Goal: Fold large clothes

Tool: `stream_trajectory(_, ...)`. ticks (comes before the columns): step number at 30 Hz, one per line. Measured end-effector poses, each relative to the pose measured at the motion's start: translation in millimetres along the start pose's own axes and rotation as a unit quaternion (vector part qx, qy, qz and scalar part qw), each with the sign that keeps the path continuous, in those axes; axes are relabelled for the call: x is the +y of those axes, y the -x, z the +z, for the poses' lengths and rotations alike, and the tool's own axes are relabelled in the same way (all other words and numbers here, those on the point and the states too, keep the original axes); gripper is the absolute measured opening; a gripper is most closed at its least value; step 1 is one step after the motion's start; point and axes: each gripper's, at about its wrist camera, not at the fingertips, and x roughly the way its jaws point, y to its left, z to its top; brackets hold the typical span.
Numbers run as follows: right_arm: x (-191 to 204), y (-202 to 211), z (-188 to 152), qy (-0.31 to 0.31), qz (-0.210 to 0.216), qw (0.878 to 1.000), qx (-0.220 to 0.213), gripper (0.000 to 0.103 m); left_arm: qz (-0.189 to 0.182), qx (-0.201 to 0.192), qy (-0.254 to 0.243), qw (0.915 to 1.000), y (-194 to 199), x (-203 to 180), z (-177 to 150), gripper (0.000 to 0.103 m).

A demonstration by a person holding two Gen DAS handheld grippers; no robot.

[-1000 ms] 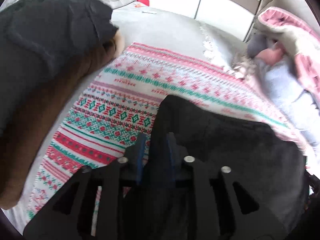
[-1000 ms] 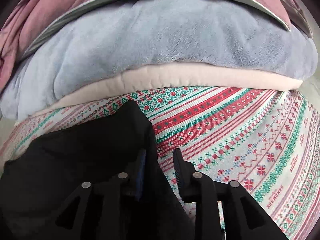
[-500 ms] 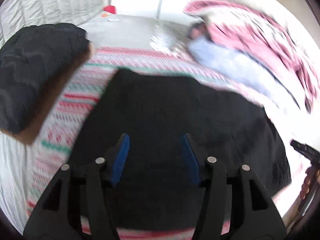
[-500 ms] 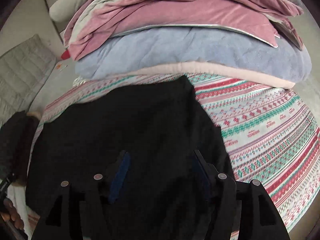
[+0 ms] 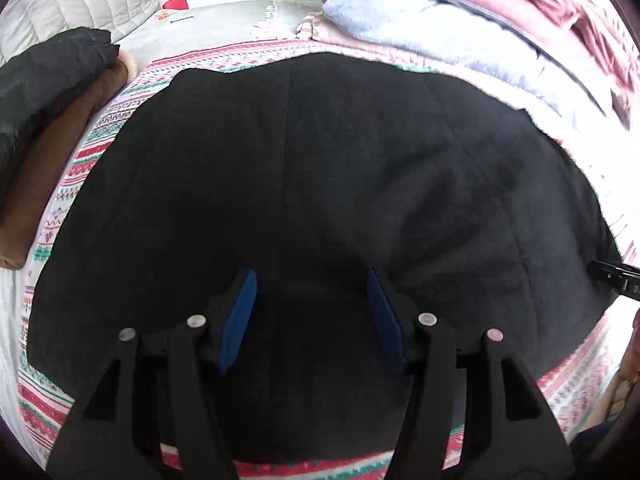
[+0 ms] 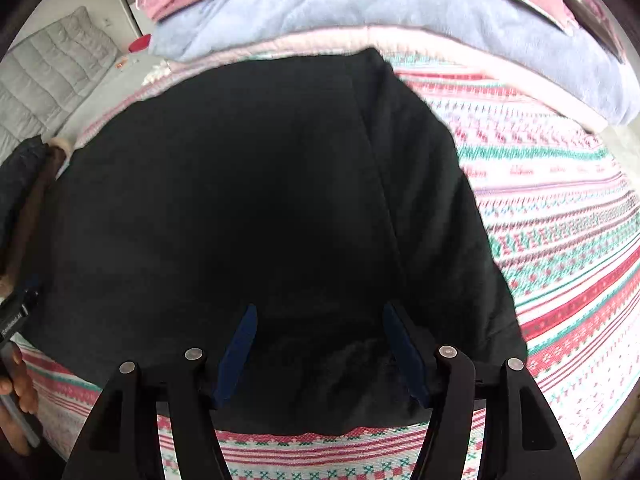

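Observation:
A large black fleece garment (image 5: 320,168) lies spread flat on a red, green and white patterned blanket (image 5: 60,184). It also fills the right wrist view (image 6: 240,200), on the same blanket (image 6: 560,216). My left gripper (image 5: 312,300) is open and empty, held above the garment's near edge. My right gripper (image 6: 320,340) is open and empty too, above the near edge further right. The tip of the right gripper (image 5: 616,276) shows at the right edge of the left wrist view.
A folded stack of black and brown clothes (image 5: 44,112) sits at the left of the blanket. A pile of blue, pink and cream blankets (image 6: 400,12) lies along the far side. A grey quilted cushion (image 6: 52,68) stands at the far left.
Both grippers have let go of the black garment, opened wide and pulled back and up. The garment now lies flat and folded on the blanket.

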Motion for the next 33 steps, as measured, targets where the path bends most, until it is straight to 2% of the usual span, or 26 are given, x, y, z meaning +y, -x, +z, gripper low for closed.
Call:
stream_trajectory(5,12.6,-16.3,-0.4,0.011,-0.043,0.999,0.007,0.067,0.014,-0.007,-0.004,0.9999,-11.2,-4.6,-2.2,0.059)
stream_trajectory(9,14.5,-13.2,0.4,0.018,-0.042,0.999,0.003,0.067,0.009,-0.008,0.003,0.9999,-11.3,-3.1,-2.3,0.059)
stream_trajectory(12,14.8,-0.7,-0.3,0.021,-0.042,0.999,-0.01,0.067,0.02,-0.008,0.005,0.9998,0.2,-5.6,-0.6,0.059)
stream_trajectory(14,14.3,17.4,-0.1,0.005,-0.029,0.999,-0.032,0.069,-0.004,-0.019,-0.002,0.9998,15.7,-13.4,-2.1,0.059)
stream_trajectory(16,7.8,34.0,0.4,-0.018,-0.011,0.998,-0.059,0.078,-0.025,-0.043,-0.026,0.9985,34.8,-30.2,-7.0,0.059)
stream_trajectory(18,1.3,43.8,2.1,-0.043,-0.003,0.996,-0.072,0.08,-0.036,-0.06,-0.065,0.9954,45.9,-51.4,-14.6,0.059)
stream_trajectory(20,-3.2,49.1,3.7,-0.058,0.017,0.995,-0.076,0.081,-0.042,-0.06,-0.101,0.9922,45.9,-73.1,-22.2,0.059)
stream_trajectory(22,-1.4,49.4,3.1,-0.065,0.034,0.995,-0.07,0.082,-0.037,-0.047,-0.11,0.9922,33.7,-85.1,-28.3,0.059)
stream_trajectory(25,2.4,43.5,4.8,-0.06,0.035,0.996,-0.052,0.082,-0.034,-0.032,-0.098,0.9941,13.8,-84.0,-31.1,0.062)
stream_trajectory(28,8.2,32.6,0.5,-0.052,0.034,0.998,-0.014,0.082,-0.038,-0.022,-0.092,0.9948,12.4,-83.2,-28.2,0.062)
stream_trajectory(31,10.6,33.9,-4.5,-0.055,0.032,0.998,-0.015,0.082,-0.043,-0.02,-0.09,0.9948,16.7,-81.9,-26.9,0.062)
stream_trajectory(33,8.3,36.0,-5.5,-0.064,0.05,0.997,-0.021,0.082,-0.045,-0.018,-0.09,0.9947,21.4,-81.5,-23.3,0.062)
